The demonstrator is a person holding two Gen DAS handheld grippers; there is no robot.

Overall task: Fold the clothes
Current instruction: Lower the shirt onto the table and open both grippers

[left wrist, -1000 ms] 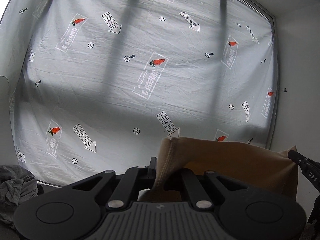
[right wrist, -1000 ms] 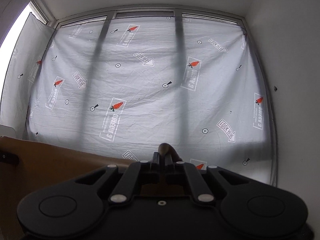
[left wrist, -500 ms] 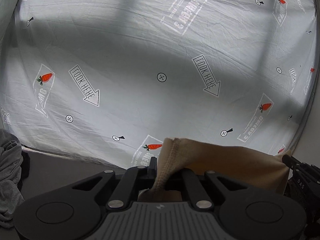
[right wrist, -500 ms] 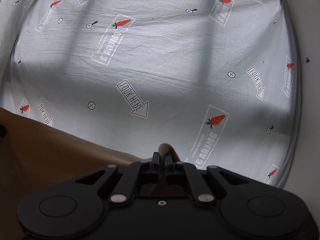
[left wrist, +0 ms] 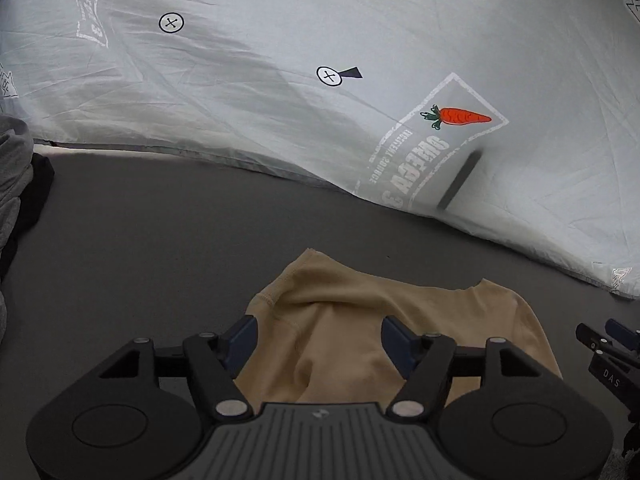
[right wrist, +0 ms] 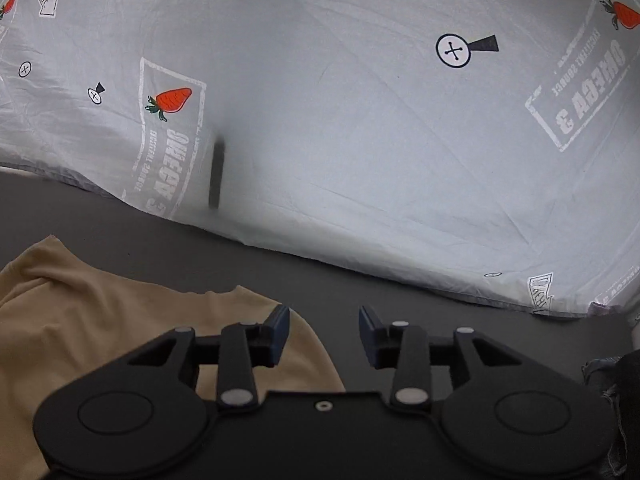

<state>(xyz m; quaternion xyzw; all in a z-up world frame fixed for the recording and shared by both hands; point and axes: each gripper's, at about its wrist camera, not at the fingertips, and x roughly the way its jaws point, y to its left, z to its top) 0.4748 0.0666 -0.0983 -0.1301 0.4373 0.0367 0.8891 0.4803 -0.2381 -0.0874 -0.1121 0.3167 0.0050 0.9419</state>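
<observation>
My left gripper [left wrist: 319,336] stands with its jaws spread wide, nothing between them; the tan garment [left wrist: 384,344] lies on the dark grey surface [left wrist: 160,248] directly under and ahead of the fingers. One stitched corner of the cloth points forward past the left finger, and a notch-like dip shows in its far edge toward the right. Loose wrinkles run through the fabric between the fingers.

My right gripper [right wrist: 324,334] is likewise released, jaws apart and empty. From its view the tan garment [right wrist: 100,320] sits low and left; its near right edge passes beneath the left finger, while the right finger hangs over bare dark grey surface [right wrist: 400,300]. In the left wrist view the tip of the right gripper [left wrist: 608,344] shows at the far right edge, just beside the garment's right side.

Behind the surface hangs a white printed sheet [left wrist: 400,40], with carrot pictures, crossed circles and reversed lettering; its lower hem rests along the back of the surface. Same sheet [right wrist: 360,120] fills the upper part of the right wrist view.

A heap of grey clothing [left wrist: 14,176] sits at the far left edge, with something black just beside it. At the right edge of the right wrist view there is dark fabric [right wrist: 624,380]; I cannot tell what it is.
</observation>
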